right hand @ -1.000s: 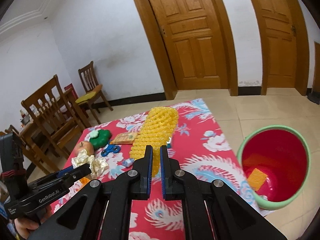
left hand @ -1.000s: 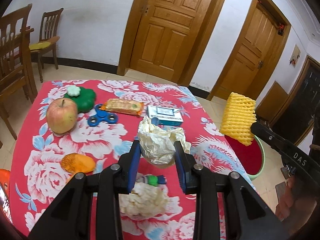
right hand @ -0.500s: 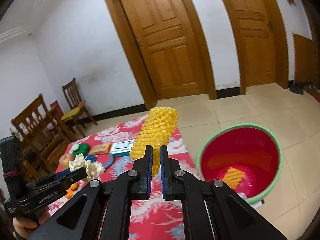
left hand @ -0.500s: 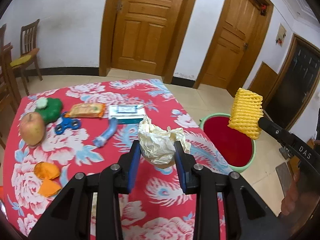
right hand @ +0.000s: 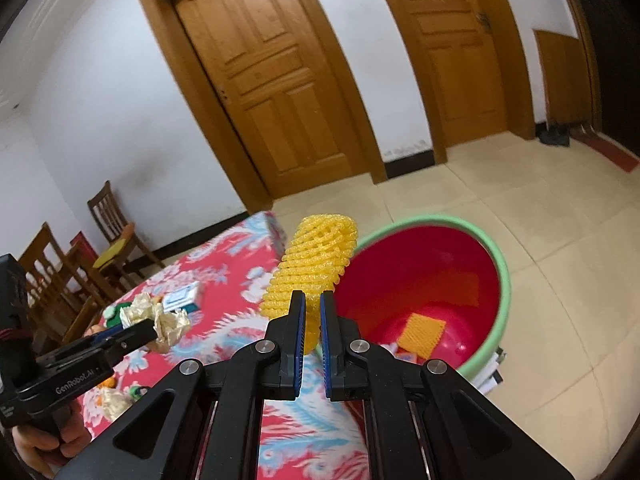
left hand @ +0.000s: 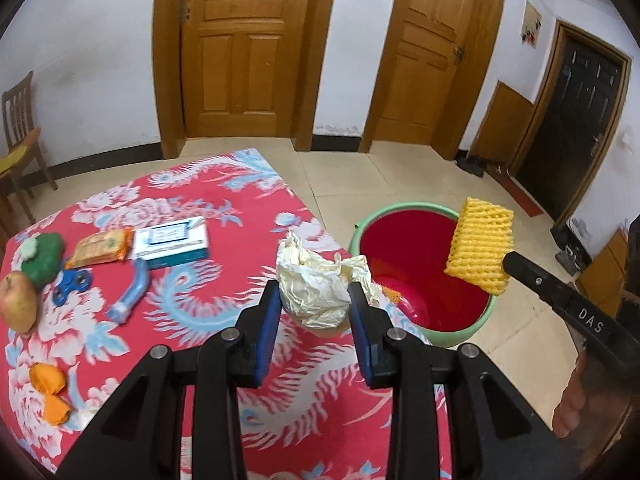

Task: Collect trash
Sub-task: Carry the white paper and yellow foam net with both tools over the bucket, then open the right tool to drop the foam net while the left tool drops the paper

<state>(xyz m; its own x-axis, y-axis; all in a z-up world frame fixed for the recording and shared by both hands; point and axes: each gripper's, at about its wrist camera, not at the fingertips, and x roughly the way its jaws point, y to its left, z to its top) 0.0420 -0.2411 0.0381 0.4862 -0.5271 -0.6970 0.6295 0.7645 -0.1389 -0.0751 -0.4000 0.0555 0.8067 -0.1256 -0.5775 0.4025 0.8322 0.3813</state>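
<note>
The surface, draped in a red cloth with pink, white and blue flowers, fills the left half of the left wrist view. Beside it, on the tiled floor at about three o'clock from the surface's near corner, stands a round basin, red inside with a pale green rim; a flat orange-yellow mesh piece lies on its bottom.

The left tool pinches a crumpled ball of cream-white paper between its blue pads, holding it above the surface's edge, just at nine o'clock of the basin. The right tool has its jaws pressed together on the lower end of a yellow foam fruit net, which stands up from the tips over the basin's near rim.

Across the surface, towards ten o'clock, lie a white and teal flat box, an orange snack wrapper, a blue fidget spinner, a red-yellow apple and orange peel pieces.
</note>
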